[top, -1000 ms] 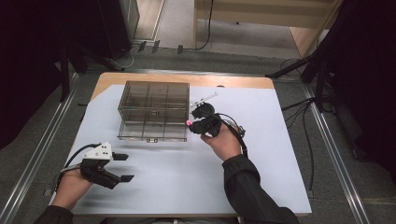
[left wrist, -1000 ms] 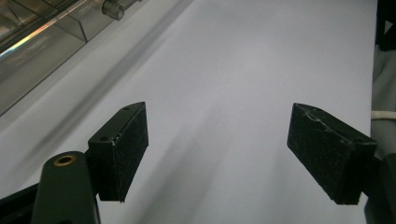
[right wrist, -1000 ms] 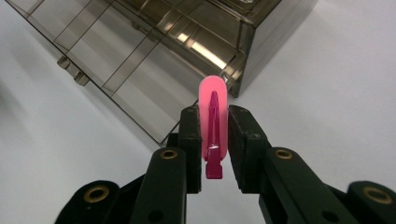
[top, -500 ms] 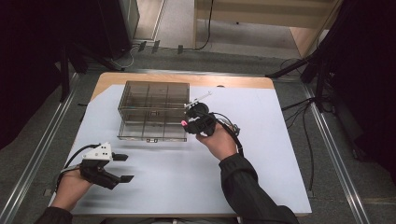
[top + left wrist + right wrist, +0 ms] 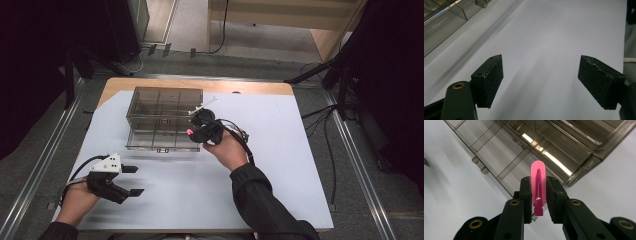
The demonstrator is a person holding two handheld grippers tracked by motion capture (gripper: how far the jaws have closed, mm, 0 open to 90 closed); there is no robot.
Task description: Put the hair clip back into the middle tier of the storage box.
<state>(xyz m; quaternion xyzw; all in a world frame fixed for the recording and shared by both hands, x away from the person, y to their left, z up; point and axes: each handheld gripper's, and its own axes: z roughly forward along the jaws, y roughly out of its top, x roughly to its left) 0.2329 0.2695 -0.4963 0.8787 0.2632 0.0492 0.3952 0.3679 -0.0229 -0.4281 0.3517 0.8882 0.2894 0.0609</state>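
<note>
So the right gripper point(image 5: 192, 131) is clamped on a little pink clip point(image 5: 538, 185), long axis running straight out along the jaws, and the smoky compartment box point(image 5: 165, 119) sits just beyond it, up and left in the high view. It's the nearer hand by far. Left gripper point(image 5: 134, 180) rests wide open with nothing in it at the lower left of the counter point(image 5: 280, 150). Compared with a second ago, the right hand has slid left toward the box's near edge; the left hasn't budged.
</note>
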